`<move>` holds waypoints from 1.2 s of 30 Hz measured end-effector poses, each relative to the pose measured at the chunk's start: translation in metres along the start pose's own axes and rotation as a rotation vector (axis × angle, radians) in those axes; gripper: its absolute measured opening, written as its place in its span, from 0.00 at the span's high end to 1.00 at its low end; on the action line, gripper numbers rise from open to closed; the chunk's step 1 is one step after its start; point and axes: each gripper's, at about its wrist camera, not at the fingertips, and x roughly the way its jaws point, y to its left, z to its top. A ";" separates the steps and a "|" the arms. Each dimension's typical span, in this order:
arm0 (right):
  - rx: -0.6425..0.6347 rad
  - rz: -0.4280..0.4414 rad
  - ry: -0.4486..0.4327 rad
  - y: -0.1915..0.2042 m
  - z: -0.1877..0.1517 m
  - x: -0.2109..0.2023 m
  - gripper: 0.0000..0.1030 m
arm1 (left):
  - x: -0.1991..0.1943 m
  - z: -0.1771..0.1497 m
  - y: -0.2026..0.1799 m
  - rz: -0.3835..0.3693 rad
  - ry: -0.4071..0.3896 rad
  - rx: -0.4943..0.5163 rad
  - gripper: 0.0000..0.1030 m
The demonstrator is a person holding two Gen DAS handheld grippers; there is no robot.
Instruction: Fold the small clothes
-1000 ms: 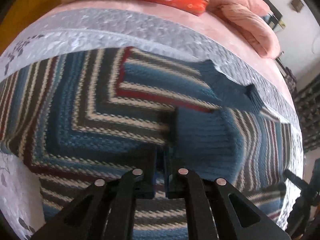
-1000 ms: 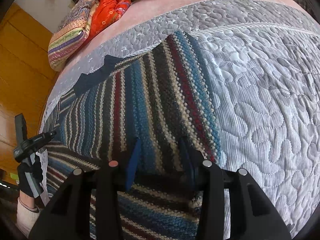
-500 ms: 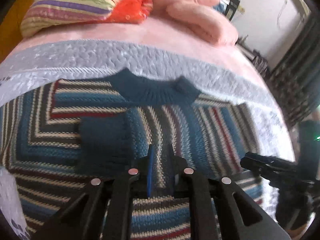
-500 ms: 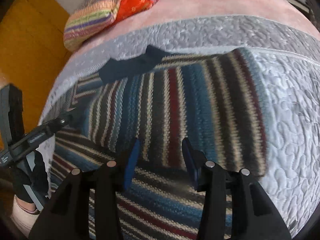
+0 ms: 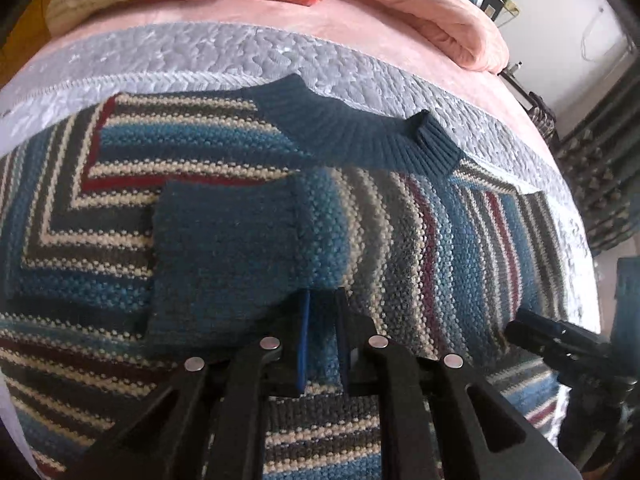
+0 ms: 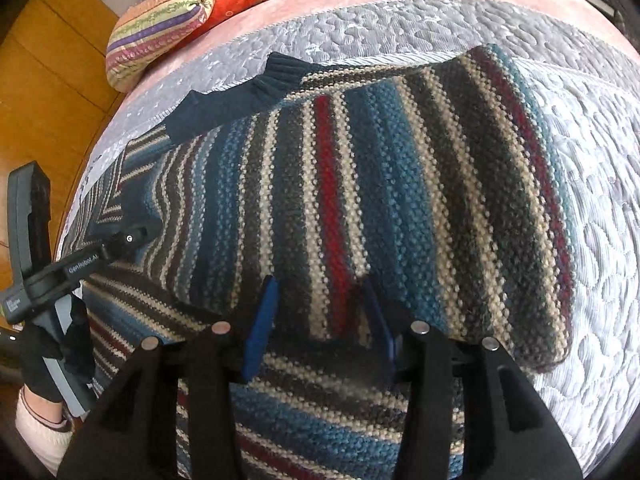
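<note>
Kid: Looking at the stripy sweater (image 5: 400,240), is it all folded up?

Grown-up: Not all the way. It lies flat on the grey quilt (image 6: 580,208) on the bed. Both sleeves look tucked in over the middle. You can see the blue cuff (image 5: 224,248) lying on top, and the blue collar (image 5: 360,128) is at the far end.

Kid: So what is left to do?

Grown-up: I think the bottom half has to be folded up to the collar.

Kid: Are the tongs holding it?

Grown-up: No. The left gripper (image 5: 320,344) has its fingers a little way apart, just over the cuff end, with nothing between them. The right gripper (image 6: 320,320) is wide apart, near the edge of the folded sleeve, pinching nothing.

Kid: Pillows too!

Grown-up: Yes, a stripy pillow (image 6: 160,20) sits far back.
</note>
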 end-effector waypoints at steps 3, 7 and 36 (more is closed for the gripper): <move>0.004 -0.005 0.002 0.002 0.001 0.001 0.56 | 0.002 0.000 -0.004 0.013 -0.011 0.008 0.87; 0.018 -0.005 0.002 0.004 0.002 -0.003 0.56 | -0.006 0.000 0.001 -0.009 -0.010 -0.024 0.87; -0.115 0.062 0.070 0.089 -0.039 0.007 0.51 | -0.158 -0.118 0.341 0.142 -0.329 -0.694 0.49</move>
